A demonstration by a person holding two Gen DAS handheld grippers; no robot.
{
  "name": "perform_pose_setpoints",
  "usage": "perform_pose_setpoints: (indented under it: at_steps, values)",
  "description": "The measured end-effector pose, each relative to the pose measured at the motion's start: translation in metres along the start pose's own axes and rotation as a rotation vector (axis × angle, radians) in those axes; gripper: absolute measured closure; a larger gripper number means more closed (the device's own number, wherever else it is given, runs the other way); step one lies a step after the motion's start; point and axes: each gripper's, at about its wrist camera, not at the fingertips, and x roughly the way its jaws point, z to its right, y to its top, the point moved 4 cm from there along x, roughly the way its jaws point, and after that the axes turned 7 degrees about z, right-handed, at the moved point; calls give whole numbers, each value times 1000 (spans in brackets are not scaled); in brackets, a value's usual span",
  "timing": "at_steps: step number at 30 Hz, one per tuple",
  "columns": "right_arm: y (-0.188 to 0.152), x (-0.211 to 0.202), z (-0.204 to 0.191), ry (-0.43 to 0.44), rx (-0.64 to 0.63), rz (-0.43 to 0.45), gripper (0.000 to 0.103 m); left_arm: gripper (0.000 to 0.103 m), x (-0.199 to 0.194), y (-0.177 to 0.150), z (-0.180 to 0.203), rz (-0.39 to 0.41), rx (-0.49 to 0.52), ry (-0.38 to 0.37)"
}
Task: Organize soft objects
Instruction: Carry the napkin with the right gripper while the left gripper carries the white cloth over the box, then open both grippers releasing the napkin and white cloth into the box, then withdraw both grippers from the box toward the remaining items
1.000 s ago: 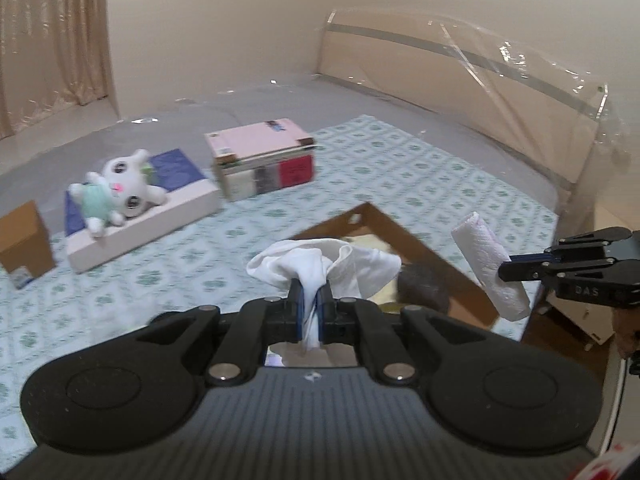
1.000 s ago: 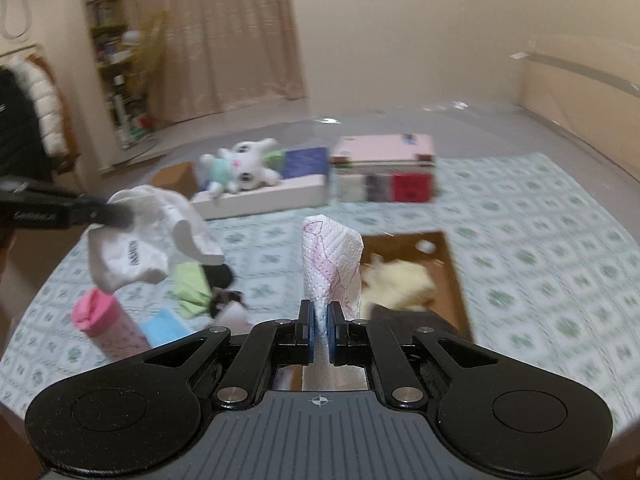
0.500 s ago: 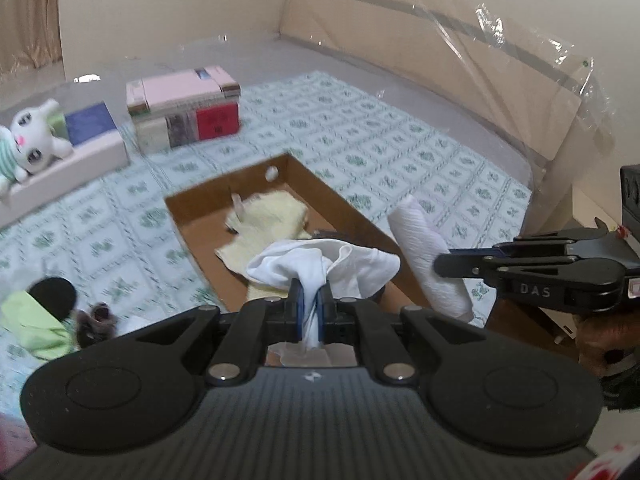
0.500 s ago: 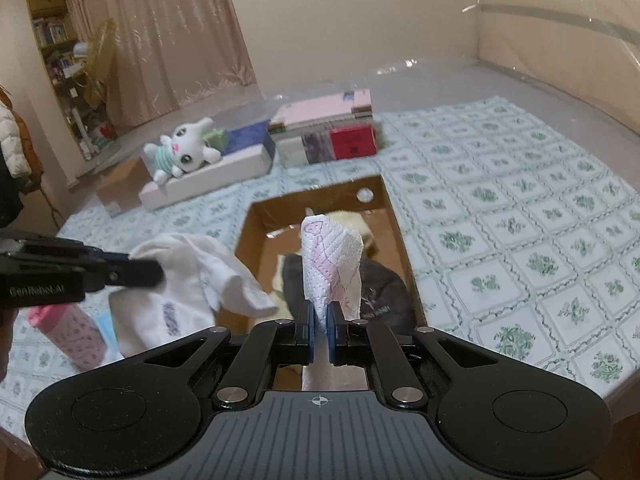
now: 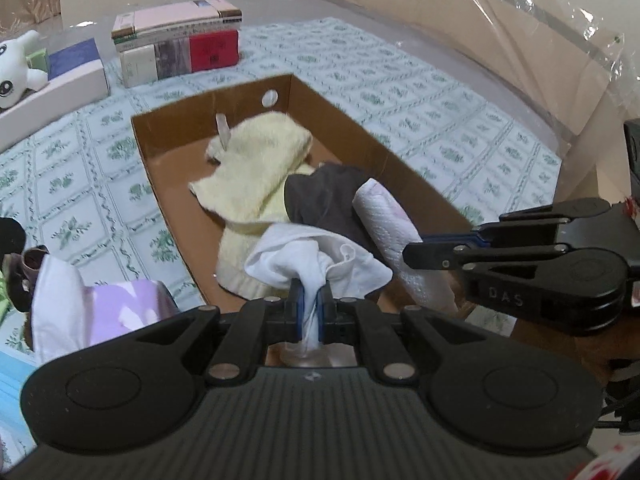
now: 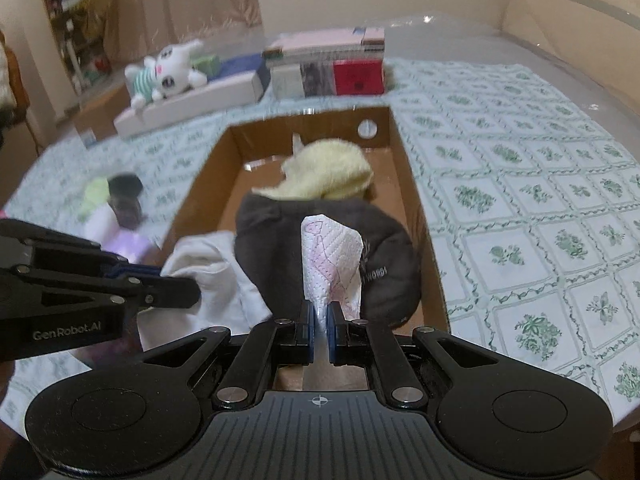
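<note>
Nearest, the left claw [image 5: 310, 306] is clenched on a white cloth [image 5: 316, 258] and the right claw [image 6: 319, 322] is clenched on a folded paper towel [image 6: 332, 260], both held over the near end of the cardboard box [image 6: 416, 200] on the bed, so these two look about to go in. Already inside lie a dark cloth [image 6: 380, 248] and, further back, a pale yellow towel [image 5: 256, 164]. Left outside on the bedspread [image 6: 520, 200] are a lilac item [image 5: 120, 312] and a green one [image 6: 96, 194], with a plush toy [image 6: 168, 72] far back.
</note>
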Motion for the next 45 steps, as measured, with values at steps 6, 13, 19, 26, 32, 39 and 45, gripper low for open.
perform_pose_setpoints:
  at_steps: [6, 13, 19, 26, 32, 39, 45]
  values:
    - [-17, 17, -2, 3, -51, -45, 96, 96, 9, -8, 4, -9, 52, 1]
    - [-15, 7, -5, -3, -61, -1, 82, 80, -11, -5, 4, 34, 51, 1]
    - [-13, -27, -11, -10, -26, 68, 55, 78, -44, -10, 4, 87, 23, 24]
    - [-28, -82, -26, -11, 142, 162, 49, 77, -92, -33, -2, 143, -54, 58]
    - [-40, -110, -54, -31, 142, 173, 48, 77, -133, -59, -6, 176, -90, 101]
    - [-56, -130, -96, -13, 115, 183, 46, 73, -177, -90, -24, 208, -146, 152]
    - [-62, -133, -131, 23, 98, 186, 44, 72, -208, -114, -48, 224, -162, 192]
